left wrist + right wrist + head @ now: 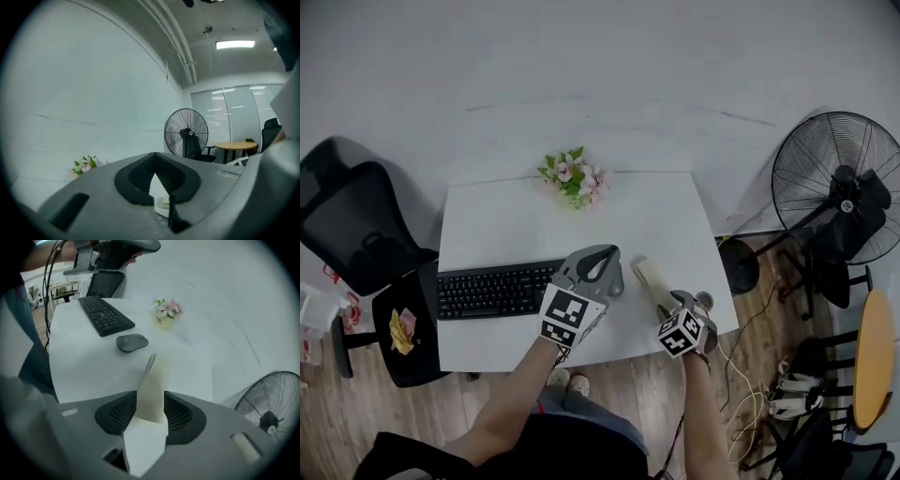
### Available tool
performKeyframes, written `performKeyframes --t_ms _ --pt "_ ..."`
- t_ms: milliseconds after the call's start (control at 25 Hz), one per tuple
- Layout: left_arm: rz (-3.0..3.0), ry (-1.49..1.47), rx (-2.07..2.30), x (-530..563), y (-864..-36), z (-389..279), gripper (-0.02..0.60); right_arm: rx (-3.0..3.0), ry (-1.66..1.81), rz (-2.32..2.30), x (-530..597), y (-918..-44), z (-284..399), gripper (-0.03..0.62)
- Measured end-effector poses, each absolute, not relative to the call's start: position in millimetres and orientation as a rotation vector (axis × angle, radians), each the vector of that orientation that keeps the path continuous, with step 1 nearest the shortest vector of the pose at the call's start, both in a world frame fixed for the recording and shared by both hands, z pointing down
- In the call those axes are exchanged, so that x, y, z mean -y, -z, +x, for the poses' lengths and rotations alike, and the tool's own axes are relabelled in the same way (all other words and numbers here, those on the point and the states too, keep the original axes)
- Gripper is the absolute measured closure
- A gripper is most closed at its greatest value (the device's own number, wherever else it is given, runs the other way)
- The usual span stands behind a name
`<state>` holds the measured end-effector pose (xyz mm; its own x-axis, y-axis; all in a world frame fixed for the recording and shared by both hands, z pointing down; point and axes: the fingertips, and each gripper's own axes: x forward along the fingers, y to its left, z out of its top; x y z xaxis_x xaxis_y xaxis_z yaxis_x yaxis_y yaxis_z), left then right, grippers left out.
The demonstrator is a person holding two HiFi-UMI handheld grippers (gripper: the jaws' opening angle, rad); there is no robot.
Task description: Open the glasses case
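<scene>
The cream glasses case (649,279) lies lengthwise on the white table (506,220), right of centre, with its lid down. My right gripper (673,303) holds its near end; in the right gripper view the case (152,380) runs away from me between the two pads, and the gripper (150,411) is shut on it. My left gripper (607,255) hovers just left of the case, above the mouse. In the left gripper view it (154,172) points up at the wall, its pads meet at the tips, and nothing is between them.
A black keyboard (492,289) lies at the table's left and a grey mouse (132,342) between it and the case. A small flower pot (575,178) stands at the back edge. A floor fan (836,187) is to the right, and an office chair (356,225) to the left.
</scene>
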<state>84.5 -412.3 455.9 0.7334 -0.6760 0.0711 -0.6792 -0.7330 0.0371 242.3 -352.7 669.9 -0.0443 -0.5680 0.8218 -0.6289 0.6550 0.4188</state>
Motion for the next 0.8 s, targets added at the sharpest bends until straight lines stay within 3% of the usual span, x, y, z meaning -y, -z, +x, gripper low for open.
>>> performKeyframes --t_ms 800 --pt "2.863 -0.094 1.133 412.2 -457.9 83.6 0.574 1.631 -0.035 0.928 341.9 -686.6 244.2 0.437"
